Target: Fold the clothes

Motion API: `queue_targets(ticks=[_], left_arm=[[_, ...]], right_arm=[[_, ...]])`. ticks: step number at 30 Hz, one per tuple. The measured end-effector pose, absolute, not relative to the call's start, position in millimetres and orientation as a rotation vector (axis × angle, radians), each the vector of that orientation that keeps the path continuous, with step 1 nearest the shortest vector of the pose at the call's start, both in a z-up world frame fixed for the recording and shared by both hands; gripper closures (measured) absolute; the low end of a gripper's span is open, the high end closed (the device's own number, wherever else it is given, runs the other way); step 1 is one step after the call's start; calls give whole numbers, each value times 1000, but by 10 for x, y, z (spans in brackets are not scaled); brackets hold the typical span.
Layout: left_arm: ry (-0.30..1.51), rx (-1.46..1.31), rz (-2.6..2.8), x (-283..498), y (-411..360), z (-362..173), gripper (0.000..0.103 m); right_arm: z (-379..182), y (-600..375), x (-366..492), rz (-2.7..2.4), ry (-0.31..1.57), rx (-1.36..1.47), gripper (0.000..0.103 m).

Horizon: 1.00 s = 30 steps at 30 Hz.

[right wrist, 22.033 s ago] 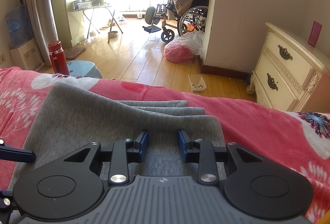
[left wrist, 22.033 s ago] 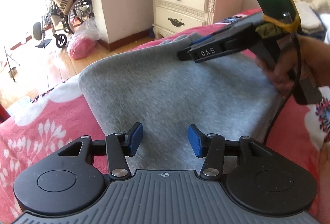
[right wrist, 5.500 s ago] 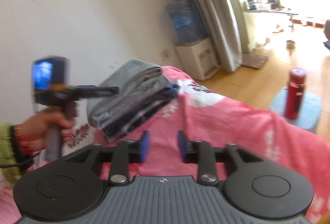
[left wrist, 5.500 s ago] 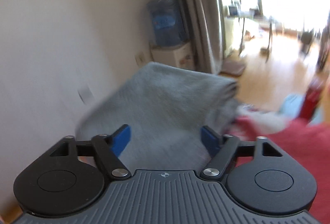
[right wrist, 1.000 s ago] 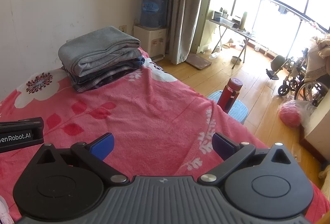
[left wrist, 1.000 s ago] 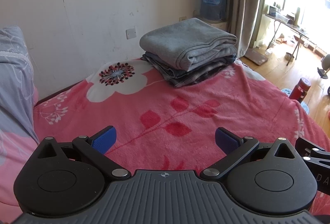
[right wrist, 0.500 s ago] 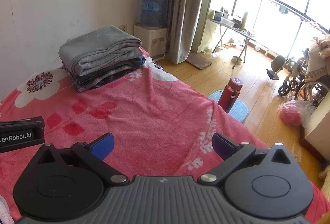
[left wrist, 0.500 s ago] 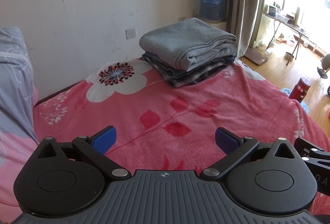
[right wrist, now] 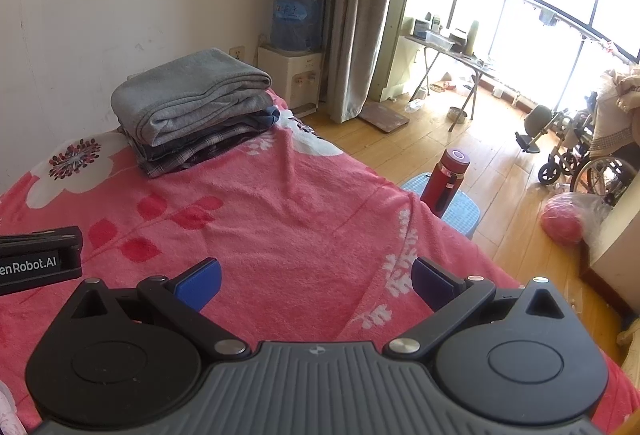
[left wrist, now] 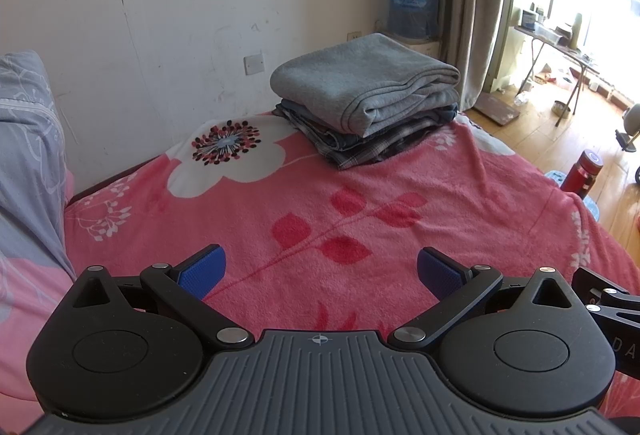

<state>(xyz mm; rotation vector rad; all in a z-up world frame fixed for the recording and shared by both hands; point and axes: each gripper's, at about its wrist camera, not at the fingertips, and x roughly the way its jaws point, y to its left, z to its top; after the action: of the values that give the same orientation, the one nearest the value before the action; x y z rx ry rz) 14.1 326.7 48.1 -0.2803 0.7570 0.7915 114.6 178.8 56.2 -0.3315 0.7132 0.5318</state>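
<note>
A folded grey garment (left wrist: pixel 360 79) tops a stack of folded clothes, with plaid and dark pieces (left wrist: pixel 376 143) under it, at the far corner of the bed by the wall. The right wrist view shows the same grey garment (right wrist: pixel 188 95) on the plaid layers (right wrist: pixel 192 151). My left gripper (left wrist: pixel 319 269) hangs open over the pink blanket (left wrist: pixel 320 203), well short of the stack, nothing between its fingers. My right gripper (right wrist: pixel 316 281) is open too, over the blanket (right wrist: pixel 280 219). The left gripper's body (right wrist: pixel 36 259) shows at that view's left edge.
A grey-blue pillow (left wrist: pixel 28 155) lies at the left. Off the bed's right side stand a red flask (right wrist: pixel 448 175) on a blue stool (right wrist: pixel 456 211), a water dispenser (right wrist: pixel 296 35), a folding table (right wrist: pixel 448 47), a wheelchair (right wrist: pixel 588 155) and a pink bag (right wrist: pixel 564 223) on the wooden floor.
Nothing visible has changed over the last second; both grippers hold still and open. Earlier the grey garment was carried from the bed's middle onto the stack.
</note>
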Motion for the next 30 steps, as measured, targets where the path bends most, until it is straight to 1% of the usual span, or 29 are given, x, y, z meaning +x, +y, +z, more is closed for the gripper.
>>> queue_targets(ticks=[30], left_arm=[[760, -279, 796, 149, 3264, 465, 0]], right_arm=[[540, 1804, 1147, 531, 723, -329, 0]])
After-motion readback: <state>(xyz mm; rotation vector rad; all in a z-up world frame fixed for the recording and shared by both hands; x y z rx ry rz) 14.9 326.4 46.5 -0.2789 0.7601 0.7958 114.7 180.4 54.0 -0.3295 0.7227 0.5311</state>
